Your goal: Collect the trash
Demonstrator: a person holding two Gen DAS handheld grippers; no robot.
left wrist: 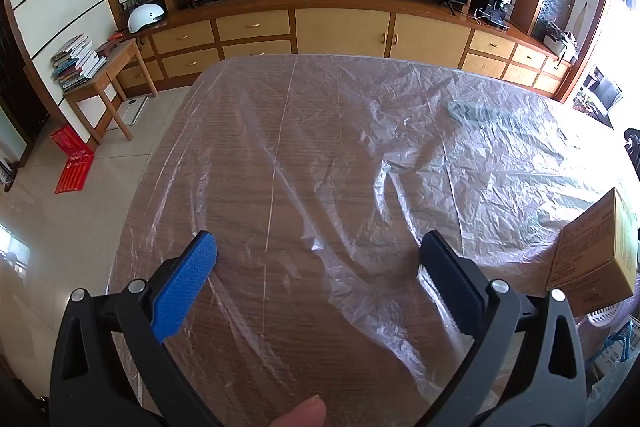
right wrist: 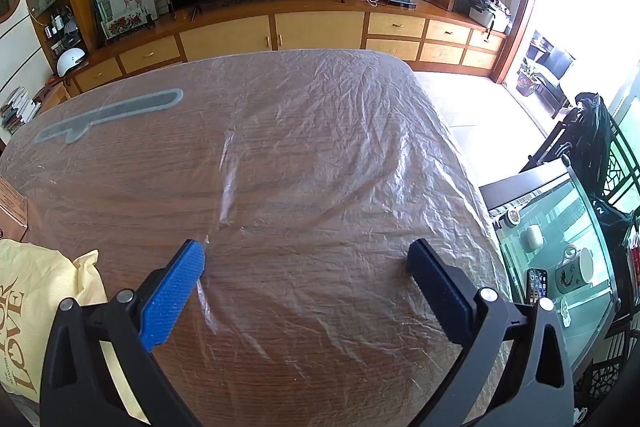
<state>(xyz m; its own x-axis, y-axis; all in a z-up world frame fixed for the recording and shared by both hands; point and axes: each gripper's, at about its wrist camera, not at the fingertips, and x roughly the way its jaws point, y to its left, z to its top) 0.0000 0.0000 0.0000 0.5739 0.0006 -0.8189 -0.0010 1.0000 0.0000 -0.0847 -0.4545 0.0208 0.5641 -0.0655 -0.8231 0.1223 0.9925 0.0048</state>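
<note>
We hold the left hand-held gripper (left wrist: pixel 318 253) with its jaws spread as wide as they go and nothing between them, tilted down over the desk (left wrist: pixel 248 155), which suits a pause before choosing a target. The right hand-held gripper (right wrist: pixel 306 259) stands the same way, wide and empty, so either could drop onto a piece first.

Beyond the fingers lies a crinkled clear plastic sheet (left wrist: pixel 420 155), spread over the whole wooden top, we judge to protect it. Under or printed on the sheet, towards the far side, is a long grey shape (right wrist: pixel 116 113) we cannot identify.

The likely trash sits at the edges between us: a cardboard box (left wrist: pixel 592 255) to the left gripper's right, and a pale yellow printed bag (right wrist: pixel 36 307) at the right gripper's left, with a white basket rim (left wrist: pixel 604 315) just below the box. Neither gripper touches them yet; we reckon collecting has not begun.
</note>
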